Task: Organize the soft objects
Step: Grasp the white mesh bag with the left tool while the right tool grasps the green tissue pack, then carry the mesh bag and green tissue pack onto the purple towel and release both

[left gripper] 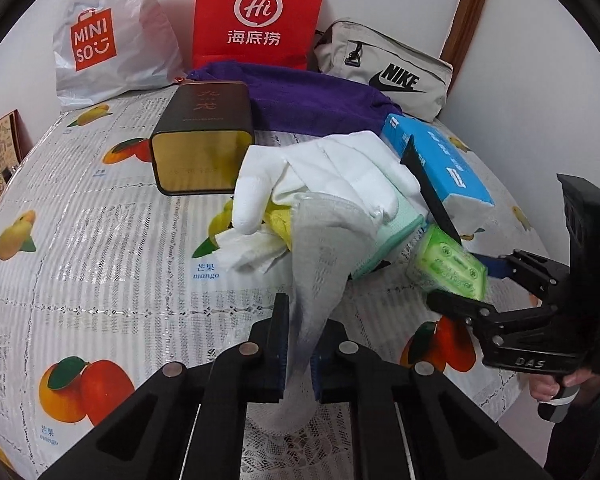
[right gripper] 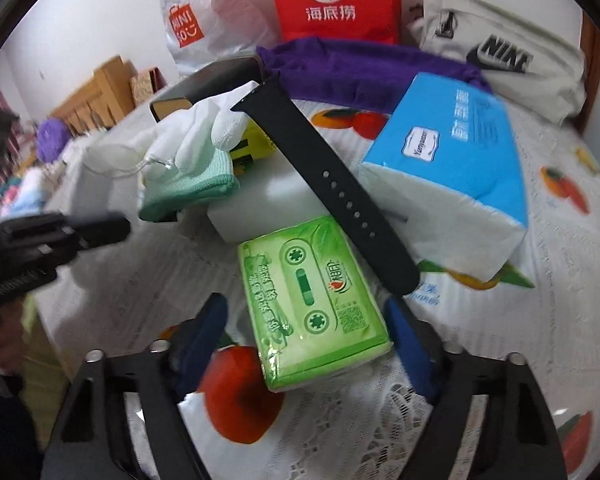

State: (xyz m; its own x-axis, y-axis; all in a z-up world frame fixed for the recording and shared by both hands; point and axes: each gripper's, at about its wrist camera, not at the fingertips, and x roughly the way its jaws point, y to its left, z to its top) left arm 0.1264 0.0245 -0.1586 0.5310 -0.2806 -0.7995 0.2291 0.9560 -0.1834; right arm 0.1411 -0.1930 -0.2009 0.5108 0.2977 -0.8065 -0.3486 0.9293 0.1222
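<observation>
Grey cloth (left gripper: pixel 320 264): pinched at lower centre by the left gripper (left gripper: pixel 300 354). Green tissue pack (right gripper: pixel 312 308): straddled by the spread right gripper (right gripper: pixel 306 332), not yet gripped. Gloves (left gripper: pixel 340 172), towel (left gripper: pixel 300 96), blue tissue pack (right gripper: pixel 452 168) left unsorted at centre; little judged done.

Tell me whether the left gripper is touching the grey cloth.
Touching. The left wrist view shows the left gripper shut on the grey cloth.

Grey sock (left gripper: pixel 324 264), green tissue pack (right gripper: pixel 312 304), blue tissue box (right gripper: pixel 452 164), mango-print tablecloth (left gripper: pixel 100 248).
</observation>
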